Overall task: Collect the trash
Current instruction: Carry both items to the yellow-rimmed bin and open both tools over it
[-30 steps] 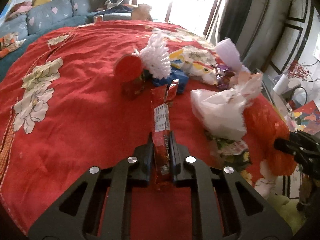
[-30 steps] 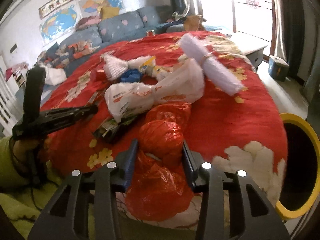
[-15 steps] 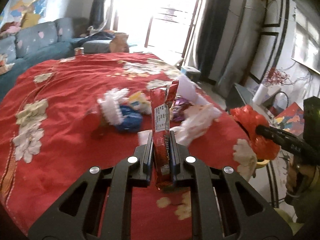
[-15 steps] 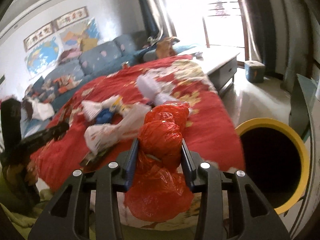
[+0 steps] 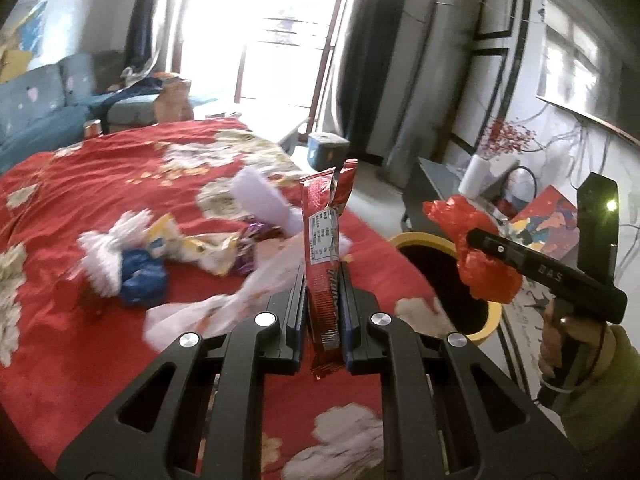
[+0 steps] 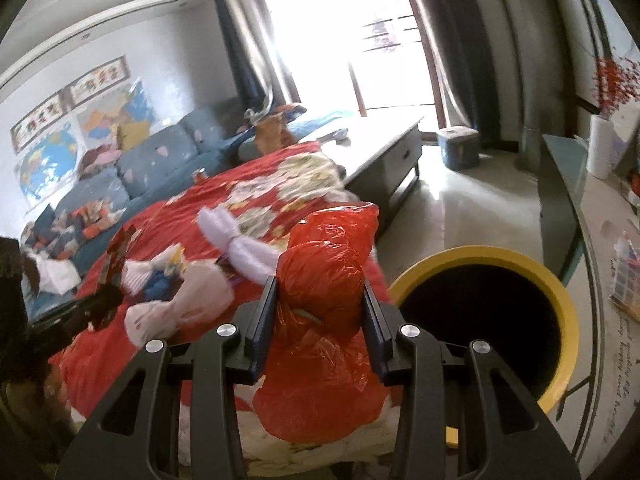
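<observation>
Left gripper (image 5: 323, 280) has its fingers nearly together, clamped flat on a red snack wrapper (image 5: 325, 248). The wrapper stands upright between the pads, torn top flaring above them and its lower end poking out below.

Right gripper (image 6: 320, 292) has its fingers partly apart, pressed on both sides of a crumpled red plastic bag (image 6: 324, 280). The bag bulges above the pads and sags in a loose fold beneath them. In the left wrist view the same bag (image 5: 480, 248) hangs off that gripper's tip at the right, with the person's hand (image 5: 560, 332) on the grip.

The bin (image 6: 568, 300), yellow-rimmed with a dark mouth, sits on the floor just right of the red bag and close off the bed's near right corner. In the left wrist view its rim (image 5: 416, 238) shows between the wrapper and the bag.

The bed, under a red floral cover (image 5: 80, 184), fills the left. More trash lies on it: a white plastic bag (image 6: 180, 304) near the edge, a white ruffled piece with a blue lump (image 5: 140, 276) beside it, yellow-and-white wrappers (image 5: 200, 246), a pale purple roll (image 5: 260, 200) farther back. All are blurred.

Beyond the bin is bare, glossy floor (image 6: 480, 196), open out to the bright window doors. A low table (image 6: 384, 152) stands beyond the bed's far end, and a grey cabinet edge (image 6: 556, 200) borders the right side.
</observation>
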A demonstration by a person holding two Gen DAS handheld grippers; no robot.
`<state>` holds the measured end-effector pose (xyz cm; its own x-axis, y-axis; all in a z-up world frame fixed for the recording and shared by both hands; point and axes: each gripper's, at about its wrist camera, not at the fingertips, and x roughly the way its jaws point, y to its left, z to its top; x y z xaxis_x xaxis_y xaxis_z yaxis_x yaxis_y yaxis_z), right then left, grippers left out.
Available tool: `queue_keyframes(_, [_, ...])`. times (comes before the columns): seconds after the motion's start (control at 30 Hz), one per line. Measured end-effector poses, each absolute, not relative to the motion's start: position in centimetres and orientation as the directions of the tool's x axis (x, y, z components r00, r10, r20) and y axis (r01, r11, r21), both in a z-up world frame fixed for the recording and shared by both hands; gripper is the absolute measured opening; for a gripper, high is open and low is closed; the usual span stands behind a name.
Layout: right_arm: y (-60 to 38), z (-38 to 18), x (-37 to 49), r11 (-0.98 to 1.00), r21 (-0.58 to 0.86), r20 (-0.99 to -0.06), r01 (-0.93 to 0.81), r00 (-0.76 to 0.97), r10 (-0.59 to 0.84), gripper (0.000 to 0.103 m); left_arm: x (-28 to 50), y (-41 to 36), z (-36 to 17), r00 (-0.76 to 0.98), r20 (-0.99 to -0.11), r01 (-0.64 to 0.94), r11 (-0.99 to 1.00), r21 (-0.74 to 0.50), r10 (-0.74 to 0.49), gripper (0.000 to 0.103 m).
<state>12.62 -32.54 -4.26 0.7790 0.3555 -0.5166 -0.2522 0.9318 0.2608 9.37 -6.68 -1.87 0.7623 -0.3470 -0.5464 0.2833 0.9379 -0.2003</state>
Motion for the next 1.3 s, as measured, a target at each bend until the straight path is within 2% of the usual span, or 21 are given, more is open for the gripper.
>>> queue_keyframes(0.6, [-39.8, -5.6, 14.1, 0.948, 0.313, -0.514, -0.060, 0.829, 0.222, 0.038, 11.9, -14.6, -3.0, 0.689, -0.580, 0.414, 0.893, -0.178, -0.435, 0.009])
queue_keyframes(0.87, [-42.4, -7.2, 14.9, 0.938, 0.346, -0.541, -0.002, 0.817, 0.201, 0.038, 14.1, -18.2, -3.5, 0.650, -0.586, 0.472, 0.862, -0.187, -0.483, 0.009])
queue_keyframes(1.3, [-46.5, -9.8, 16.0, 0.907, 0.416, -0.575, 0.070, 0.792, 0.203, 0.041, 18.1, -24.8, -6.9, 0.543, -0.655, 0.540, 0.816, -0.207, -0.526, 0.009])
